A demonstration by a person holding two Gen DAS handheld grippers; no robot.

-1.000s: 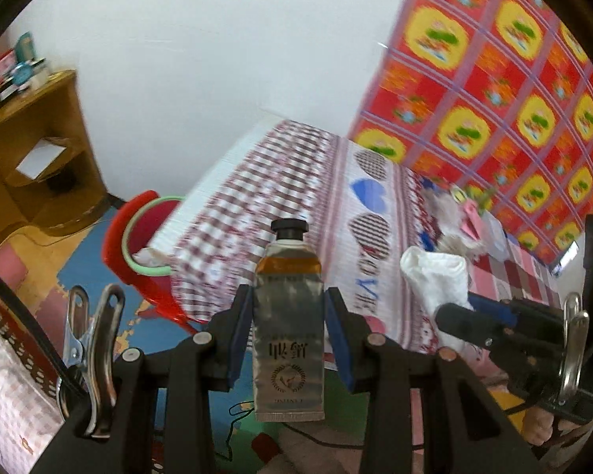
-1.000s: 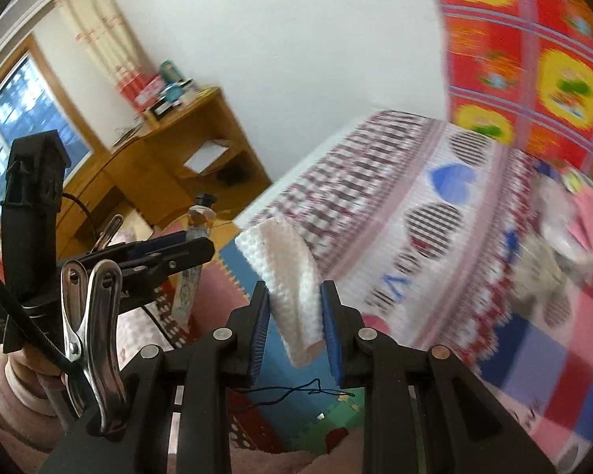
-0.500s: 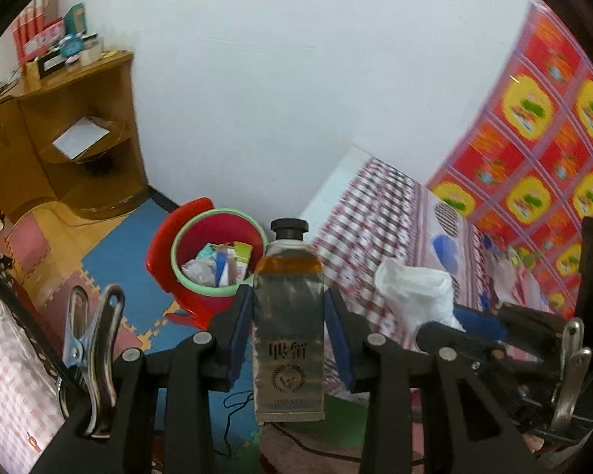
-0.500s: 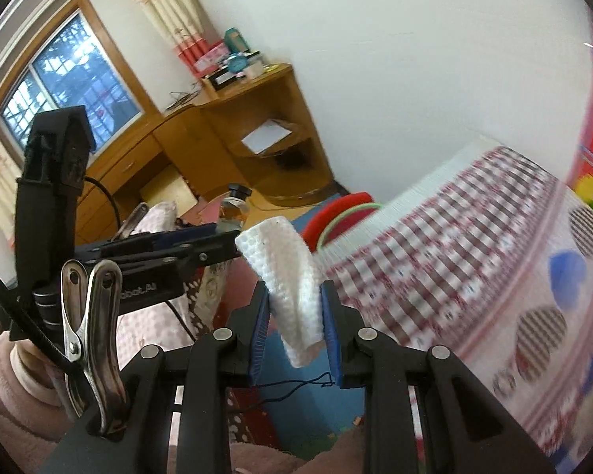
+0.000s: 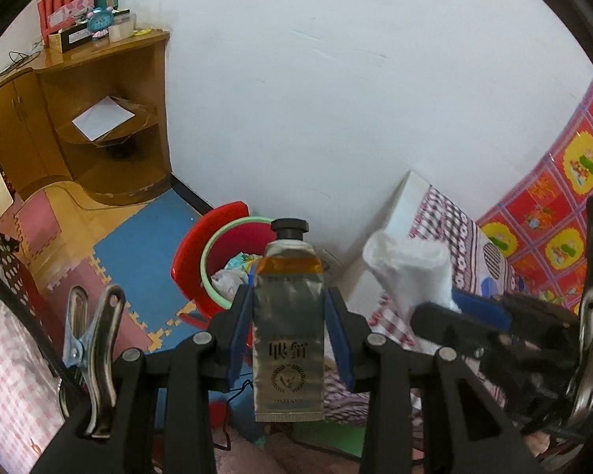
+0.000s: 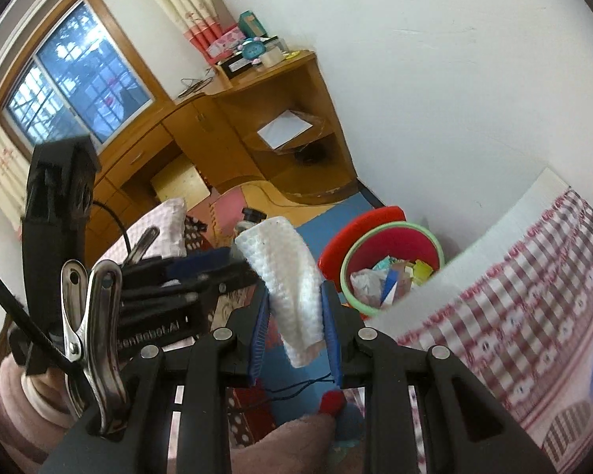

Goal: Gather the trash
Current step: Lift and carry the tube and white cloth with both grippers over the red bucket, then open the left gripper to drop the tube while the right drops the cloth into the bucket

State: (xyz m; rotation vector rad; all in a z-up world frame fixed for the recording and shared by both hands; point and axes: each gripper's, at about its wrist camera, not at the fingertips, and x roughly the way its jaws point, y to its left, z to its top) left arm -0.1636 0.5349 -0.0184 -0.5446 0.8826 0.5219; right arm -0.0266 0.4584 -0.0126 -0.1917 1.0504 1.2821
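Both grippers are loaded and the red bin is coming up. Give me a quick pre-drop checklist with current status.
1. Left gripper clamped on the silver tube: ok, pads press both sides.
2. Right gripper clamped on the white paper wad: ok.
3. Red bin in sight: ok, on the floor beside the bed.
4. Bin open: ok, nothing covers its mouth.
5. Room left in the bin: ok, trash sits below the green rim.
6. Grippers directly over the bin: not ok, both look short of it, so bring them closer before releasing.
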